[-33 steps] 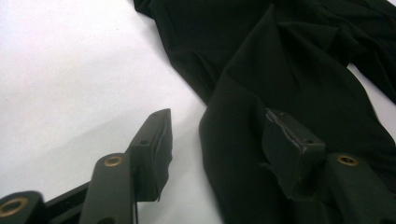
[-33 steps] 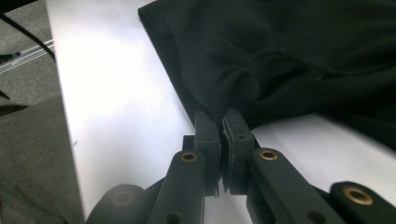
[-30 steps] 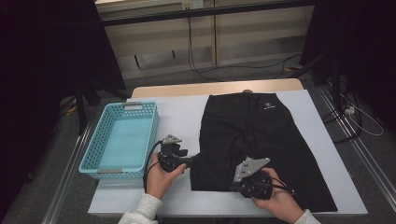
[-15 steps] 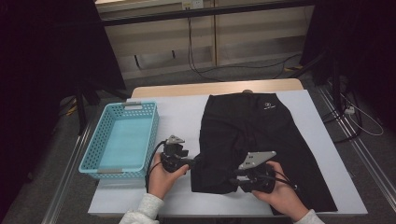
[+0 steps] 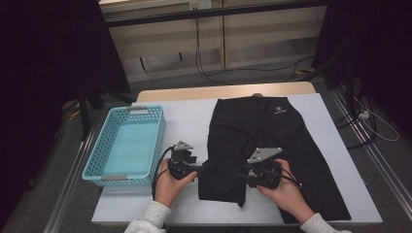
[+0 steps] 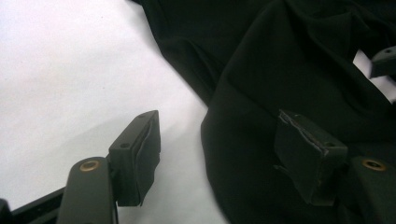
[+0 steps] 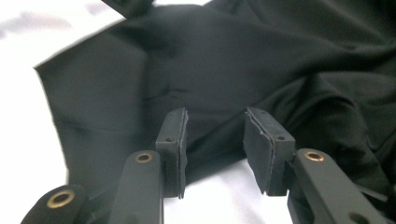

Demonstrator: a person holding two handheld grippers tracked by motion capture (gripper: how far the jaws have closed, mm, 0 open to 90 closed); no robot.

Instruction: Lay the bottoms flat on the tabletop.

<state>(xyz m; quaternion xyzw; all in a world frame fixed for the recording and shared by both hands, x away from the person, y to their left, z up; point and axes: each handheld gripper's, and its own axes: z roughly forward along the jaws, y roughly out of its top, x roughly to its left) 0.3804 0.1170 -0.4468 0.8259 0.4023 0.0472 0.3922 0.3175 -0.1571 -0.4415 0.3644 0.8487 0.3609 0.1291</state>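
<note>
The black shorts [image 5: 272,145] lie flat right of the basket [image 5: 127,145], waistband far, legs toward the person. Left tongs [image 5: 201,169] gape wide at their hem; right tongs [image 5: 241,175], just opening, hold nothing.

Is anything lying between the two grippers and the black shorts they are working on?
Nothing visible: the left gripper and right gripper, jaws apart after just opening, sit at the near edge of the black shorts.
</note>
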